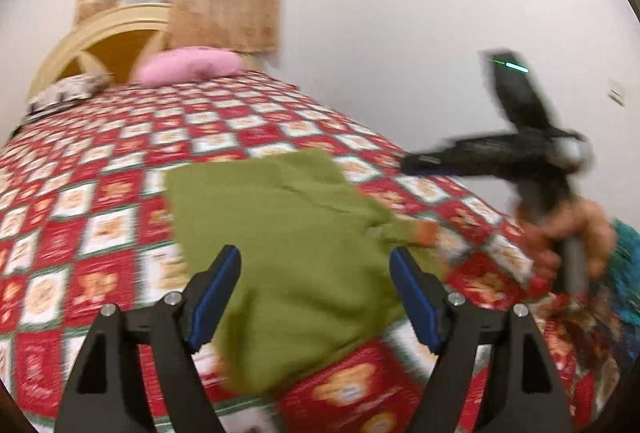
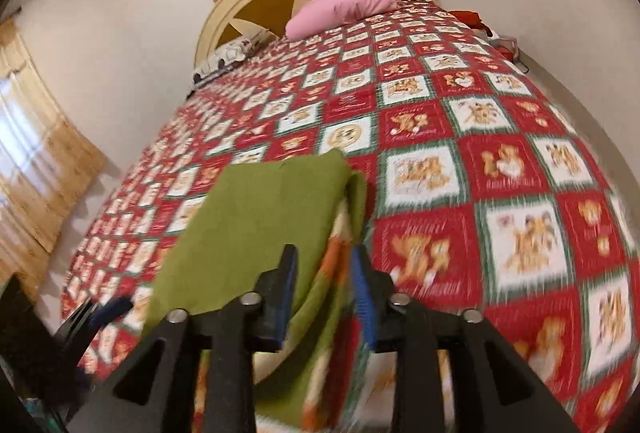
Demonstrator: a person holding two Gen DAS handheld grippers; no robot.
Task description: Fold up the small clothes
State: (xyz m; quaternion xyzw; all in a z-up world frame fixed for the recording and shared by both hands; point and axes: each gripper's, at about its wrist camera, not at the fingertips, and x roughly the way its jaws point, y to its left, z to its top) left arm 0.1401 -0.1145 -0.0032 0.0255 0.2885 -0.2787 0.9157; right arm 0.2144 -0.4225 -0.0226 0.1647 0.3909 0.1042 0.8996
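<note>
The left gripper (image 1: 315, 265) hangs just above the near part of the green garment (image 1: 280, 233), its blue-padded fingers (image 1: 218, 293) spread wide with nothing between them. The right gripper (image 2: 325, 265) has its fingers (image 2: 362, 297) narrowed around a fold of the green garment (image 2: 256, 225), though blur hides whether the pads actually press the cloth. The garment lies flat on the red-and-white checked bedspread (image 1: 100, 201), near the foot of the bed. Beyond the garment, a pink pillow (image 1: 190, 65) rests against the cream headboard (image 1: 100, 37), with beige curtains (image 1: 224, 13) behind.
</note>
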